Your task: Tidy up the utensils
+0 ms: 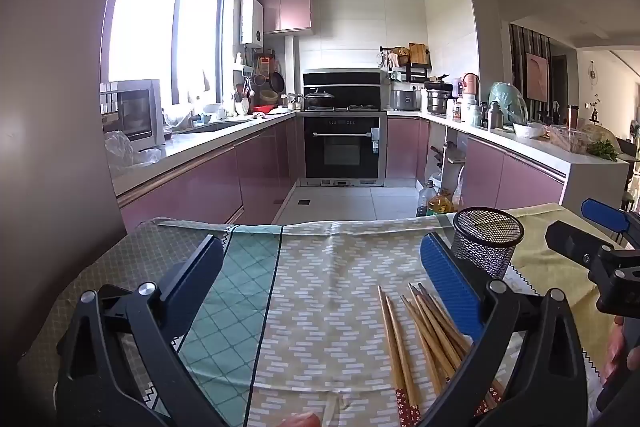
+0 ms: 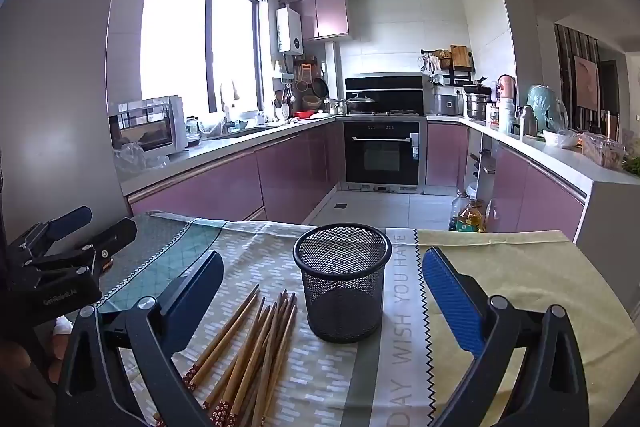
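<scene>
Chopsticks (image 2: 256, 351) lie in a loose fanned pile on the tablecloth (image 2: 520, 267), tips pointing away, patterned ends toward the near edge. Several overlap; one pair sits slightly apart on the left of the pile in the left wrist view. Mesh cup (image 2: 342, 279) stands upright just beside the pile's tips, to their right, empty as far as the mesh shows. Nothing moved into it yet, so the task looks unstarted.

Left gripper (image 1: 324, 259) hovers over the cloth, fingers spread wide, holding nothing; the pile sits under its right finger. Right gripper (image 2: 324, 275) likewise released and empty, the cup between its fingers and the pile under its left one.

Risks: sticks overlap, so a pinch may take two or lever a neighbour and roll it toward the near table edge. The cup looks light; a stick pushed in at a slant or a finger bumping the rim could tip it. Cloth has creases and could drag.

Room: open cloth left of the pile and right of the cup. The far table edge lies just behind the cup. The grippers are close together, so crossing paths over the pile is a concern.
</scene>
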`<state>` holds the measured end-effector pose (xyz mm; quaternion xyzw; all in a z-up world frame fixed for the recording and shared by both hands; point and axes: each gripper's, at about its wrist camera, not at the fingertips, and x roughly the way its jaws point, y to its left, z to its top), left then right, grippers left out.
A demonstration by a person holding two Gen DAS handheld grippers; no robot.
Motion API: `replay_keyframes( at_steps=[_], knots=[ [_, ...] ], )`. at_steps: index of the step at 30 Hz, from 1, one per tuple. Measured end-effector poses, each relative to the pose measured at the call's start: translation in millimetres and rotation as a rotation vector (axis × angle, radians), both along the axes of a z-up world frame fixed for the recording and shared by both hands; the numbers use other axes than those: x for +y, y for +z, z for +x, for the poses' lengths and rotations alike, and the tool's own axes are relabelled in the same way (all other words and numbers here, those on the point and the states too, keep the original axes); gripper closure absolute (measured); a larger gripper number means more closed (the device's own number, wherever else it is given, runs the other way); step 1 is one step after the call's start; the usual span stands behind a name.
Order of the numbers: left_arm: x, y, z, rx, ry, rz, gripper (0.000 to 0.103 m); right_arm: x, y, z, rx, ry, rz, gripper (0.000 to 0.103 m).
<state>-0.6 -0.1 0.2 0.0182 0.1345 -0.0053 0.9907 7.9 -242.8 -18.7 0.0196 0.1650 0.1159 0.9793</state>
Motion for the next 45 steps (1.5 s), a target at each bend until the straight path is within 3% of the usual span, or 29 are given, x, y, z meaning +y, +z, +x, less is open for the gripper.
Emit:
replay_keyframes(
  at_steps=[45],
  knots=[
    [-4.3,-0.2,0.5,-0.005,-0.009,-0.009,0.006,-1.1,-0.4,-0.2,-0.041,-0.022,0.028,0.007]
  ],
)
